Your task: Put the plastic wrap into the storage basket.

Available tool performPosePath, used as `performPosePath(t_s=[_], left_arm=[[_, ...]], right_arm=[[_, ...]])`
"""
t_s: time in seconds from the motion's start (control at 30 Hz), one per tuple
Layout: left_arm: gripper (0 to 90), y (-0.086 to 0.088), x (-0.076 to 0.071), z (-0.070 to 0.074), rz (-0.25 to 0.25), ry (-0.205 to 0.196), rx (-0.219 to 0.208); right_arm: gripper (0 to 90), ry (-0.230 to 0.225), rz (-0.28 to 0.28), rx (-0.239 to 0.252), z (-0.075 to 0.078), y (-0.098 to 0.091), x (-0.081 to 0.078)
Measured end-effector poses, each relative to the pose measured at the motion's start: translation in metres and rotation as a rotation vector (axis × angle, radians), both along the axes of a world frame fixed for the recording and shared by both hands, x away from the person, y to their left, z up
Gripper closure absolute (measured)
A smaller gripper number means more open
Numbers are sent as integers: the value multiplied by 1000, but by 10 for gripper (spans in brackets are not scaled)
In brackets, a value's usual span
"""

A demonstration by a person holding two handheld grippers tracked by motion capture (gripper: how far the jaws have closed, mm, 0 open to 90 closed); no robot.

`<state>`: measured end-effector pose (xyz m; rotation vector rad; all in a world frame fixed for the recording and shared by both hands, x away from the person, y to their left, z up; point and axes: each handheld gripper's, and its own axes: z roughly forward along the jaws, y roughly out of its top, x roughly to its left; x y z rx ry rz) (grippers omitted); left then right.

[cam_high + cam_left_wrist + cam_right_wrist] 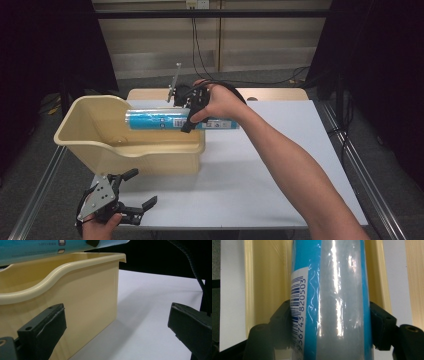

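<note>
Clamping my right gripper [191,111] on the blue plastic-wrapped roll [155,120] centre-frame over the cream plastic bin [100,145]; my left gripper [131,192] gapes wide, lower left

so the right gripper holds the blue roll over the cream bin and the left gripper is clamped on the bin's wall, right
Not quite. The left gripper is open and grips nothing; the left gripper view shows its jaws spread beside the cream bin. The right gripper does hold the blue roll over the bin.

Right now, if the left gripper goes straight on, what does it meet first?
Probably the bin: its cream wall lies just ahead of the open left gripper, toward one jaw. Depth is unclear; it might slip past the corner onto bare table.
</note>
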<state>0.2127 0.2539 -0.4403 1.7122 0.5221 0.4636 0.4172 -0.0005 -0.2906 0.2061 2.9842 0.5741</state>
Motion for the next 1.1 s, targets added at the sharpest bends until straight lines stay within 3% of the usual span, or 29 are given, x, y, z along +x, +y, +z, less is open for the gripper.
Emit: performPosePath(t_s=[1.1], left_arm=[[16,1,1,-1,-3,5,-3]], right_arm=[[320,19,10,-40,-8,9,6]])
